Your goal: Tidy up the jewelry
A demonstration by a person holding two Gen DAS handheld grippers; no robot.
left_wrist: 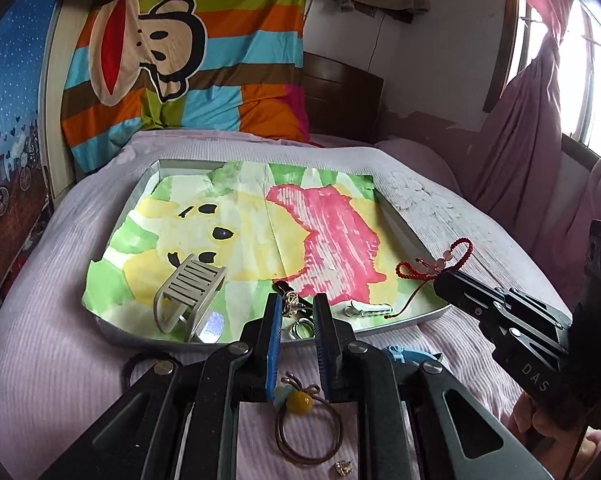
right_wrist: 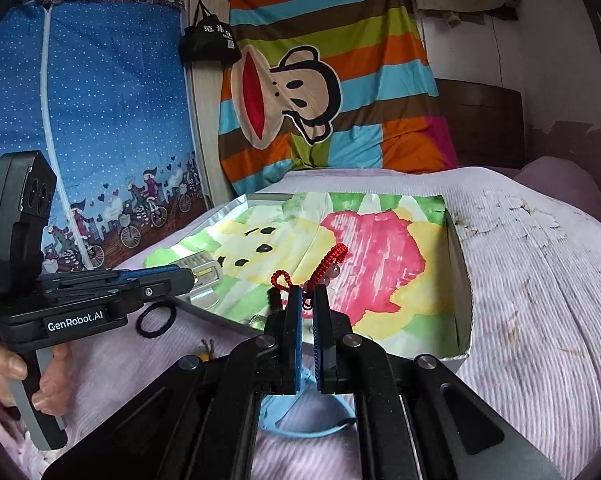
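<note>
The right gripper [right_wrist: 306, 298], at the lower middle of its own view, has its fingers drawn close together and pinches a red braided bracelet [right_wrist: 327, 266] at their tips; the cord loops up above the tips, with a pale pink bead beside it. In the left wrist view the same bracelet [left_wrist: 456, 255] hangs at the right gripper's tip at the right of the frame, above the near right corner of the tray [left_wrist: 404, 322], a thin red thread trailing down to the tray's lining.

The left gripper [left_wrist: 296, 312], low in the middle of its view, stands narrowly open, its blue-padded fingers [left_wrist: 275, 320] either side of a small metal piece of jewelry [left_wrist: 291, 305] just inside the tray's near rim — whether they touch it I cannot tell. A silver ring [left_wrist: 302, 328] lies just below that, and a silver clasp [left_wrist: 366, 309] to the right.

The tray is lined with a painted paper [left_wrist: 260, 232] in yellow, pink and green. A grey claw hair clip [left_wrist: 188, 294] sits at the tray's lower left corner.

Nearer the camera, on the pink ribbed bedspread [left_wrist: 60, 320], lie a brown hair tie with a yellow bead [left_wrist: 300, 402], a small gold earring [left_wrist: 343, 468], a black hair tie [left_wrist: 140, 364] — at the left — and a blue clip [left_wrist: 404, 354].
</note>
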